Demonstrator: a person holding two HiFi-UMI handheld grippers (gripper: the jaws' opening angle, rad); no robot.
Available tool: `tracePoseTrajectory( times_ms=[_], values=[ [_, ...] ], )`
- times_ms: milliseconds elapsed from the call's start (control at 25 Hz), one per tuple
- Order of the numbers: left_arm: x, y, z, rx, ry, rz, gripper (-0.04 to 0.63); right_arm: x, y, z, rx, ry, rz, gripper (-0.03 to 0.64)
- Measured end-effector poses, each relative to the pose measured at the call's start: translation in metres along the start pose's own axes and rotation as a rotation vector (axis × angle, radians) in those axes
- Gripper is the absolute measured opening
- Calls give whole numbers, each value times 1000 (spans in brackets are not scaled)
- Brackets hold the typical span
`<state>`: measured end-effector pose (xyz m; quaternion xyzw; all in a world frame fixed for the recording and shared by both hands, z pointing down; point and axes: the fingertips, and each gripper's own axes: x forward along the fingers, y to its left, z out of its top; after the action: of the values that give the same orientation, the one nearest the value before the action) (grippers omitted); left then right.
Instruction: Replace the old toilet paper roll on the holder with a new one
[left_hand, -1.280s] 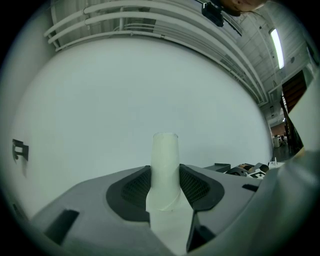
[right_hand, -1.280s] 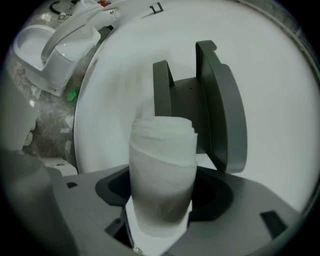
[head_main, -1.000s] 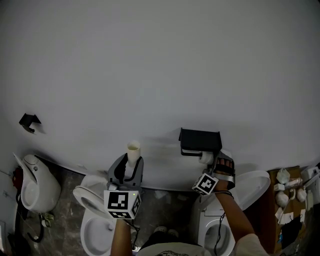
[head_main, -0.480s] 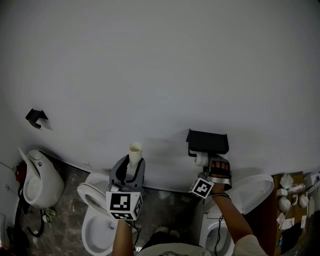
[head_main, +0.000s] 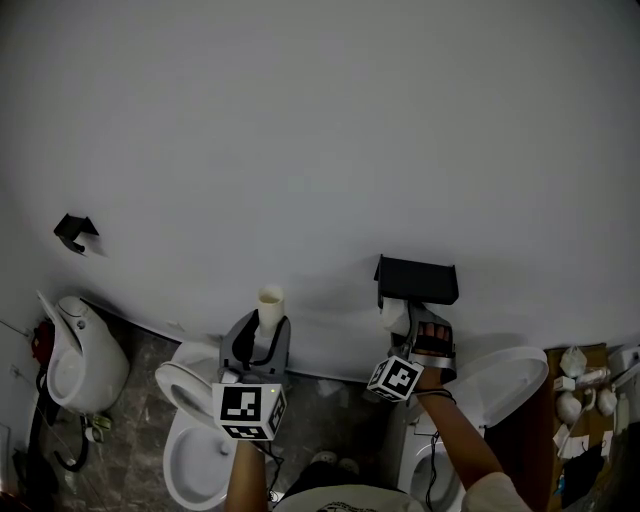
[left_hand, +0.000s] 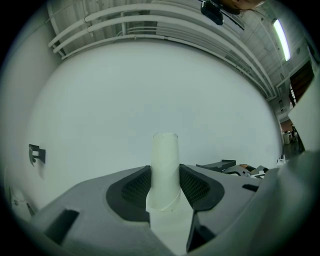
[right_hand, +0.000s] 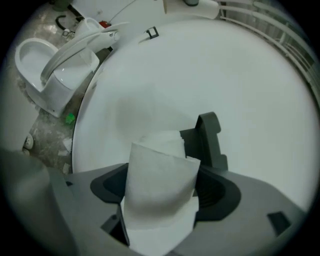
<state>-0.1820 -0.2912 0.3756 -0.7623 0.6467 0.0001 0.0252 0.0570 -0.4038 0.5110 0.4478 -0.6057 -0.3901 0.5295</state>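
My left gripper (head_main: 262, 338) is shut on an empty cardboard tube (head_main: 268, 307), which stands upright between the pads in front of the white wall. In the left gripper view the tube (left_hand: 165, 165) rises out of the left gripper (left_hand: 165, 184). My right gripper (head_main: 418, 332) reaches up under the black holder (head_main: 417, 280) on the wall. A new white toilet paper roll (head_main: 393, 315) sits at the holder's lower left. In the right gripper view the roll (right_hand: 160, 190) fills the gap of the right gripper (right_hand: 162, 189), whose jaws are opening. The holder (right_hand: 210, 136) stands just behind.
A white toilet (head_main: 195, 445) stands below my left gripper, another (head_main: 505, 385) to the right and a third fixture (head_main: 80, 355) at far left. A small black bracket (head_main: 74, 231) hangs on the wall at left. Small items (head_main: 585, 385) clutter the far right.
The right gripper has shifted left under the holder, carrying the roll toward the holder's left end. The left gripper with the tube has hardly moved.
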Motion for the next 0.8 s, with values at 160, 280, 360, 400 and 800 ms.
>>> tracePoseTrajectory(
  times_ms=[160, 280, 360, 400, 800],
  values=[
    [4, -10, 4, -15, -13, -21, 183, -30, -5, 8, 103, -67, 34, 393],
    [10, -22, 9, -21, -21, -44, 183, -57, -13, 15, 270, -138, 100, 389],
    [14, -32, 12, -22, -28, -60, 183, -73, -26, 16, 413, -185, 128, 385],
    [16, -36, 14, -24, -32, -69, 183, -80, -36, 14, 494, -206, 134, 379],
    [24, -62, 35, -38, -73, -113, 183, -123, -123, -24, 1101, -328, -37, 125]
  ],
)
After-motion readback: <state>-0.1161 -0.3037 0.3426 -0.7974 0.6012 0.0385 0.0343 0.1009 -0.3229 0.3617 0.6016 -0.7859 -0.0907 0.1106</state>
